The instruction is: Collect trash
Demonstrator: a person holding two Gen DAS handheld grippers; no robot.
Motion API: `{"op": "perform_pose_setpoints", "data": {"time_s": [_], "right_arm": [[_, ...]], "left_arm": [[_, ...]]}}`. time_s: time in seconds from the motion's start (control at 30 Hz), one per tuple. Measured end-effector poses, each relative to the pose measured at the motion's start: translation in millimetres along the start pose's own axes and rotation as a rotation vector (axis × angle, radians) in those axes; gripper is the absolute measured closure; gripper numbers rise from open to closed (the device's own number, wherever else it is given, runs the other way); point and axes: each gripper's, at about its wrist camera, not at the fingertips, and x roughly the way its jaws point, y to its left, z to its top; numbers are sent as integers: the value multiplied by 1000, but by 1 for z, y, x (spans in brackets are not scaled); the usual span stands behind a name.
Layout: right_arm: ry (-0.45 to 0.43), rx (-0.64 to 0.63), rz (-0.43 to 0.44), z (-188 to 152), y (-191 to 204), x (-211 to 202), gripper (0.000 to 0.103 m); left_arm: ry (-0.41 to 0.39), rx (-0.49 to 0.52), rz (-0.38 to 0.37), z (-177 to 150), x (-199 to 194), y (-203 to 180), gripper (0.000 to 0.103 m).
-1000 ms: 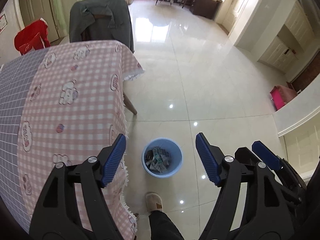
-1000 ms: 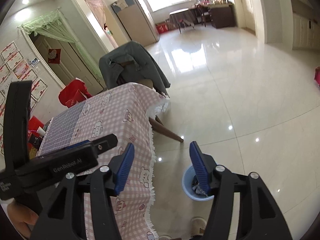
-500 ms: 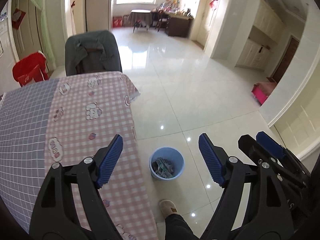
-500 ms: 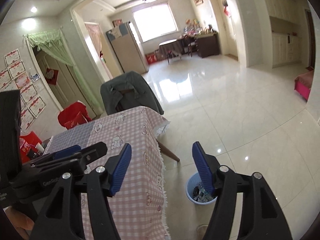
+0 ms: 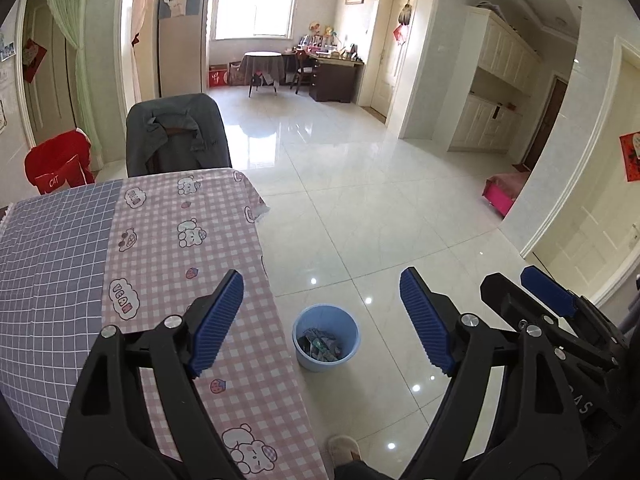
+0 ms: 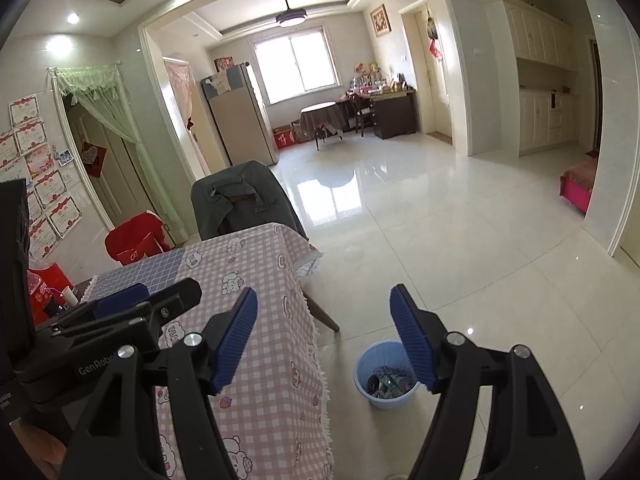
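A light blue bin stands on the tiled floor beside the table, with crumpled wrappers inside. My left gripper hangs high above it, jaws opening, nothing between the blue pads. The right gripper is also well above the bin, jaws opening and empty, and trash shows inside. In the left wrist view the right gripper's blue pad shows at the right edge. In the right wrist view the left gripper sits at the left.
The table carries a pink and grey chequered cloth. A chair draped with a grey jacket stands at its far end, a red bag beyond. A slippered foot is near the bin. A pink box lies by the right wall.
Both grippers have risen and tilted up, so the bin looks smaller and lower in view and more of the room shows. Both pairs of jaws have widened.
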Motion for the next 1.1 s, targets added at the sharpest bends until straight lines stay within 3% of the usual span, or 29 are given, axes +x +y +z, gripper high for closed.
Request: {"op": "perform_pose_setpoints", "data": {"time_s": [0.23, 1.1], "right_arm": [[-31, -10, 17, -1, -8, -7, 28], [-12, -22, 108, 14, -44, -1, 27]], "left_arm": [[-42, 15, 24, 1, -7, -12, 21], [-64, 13, 136, 5, -10, -53, 19]]}}
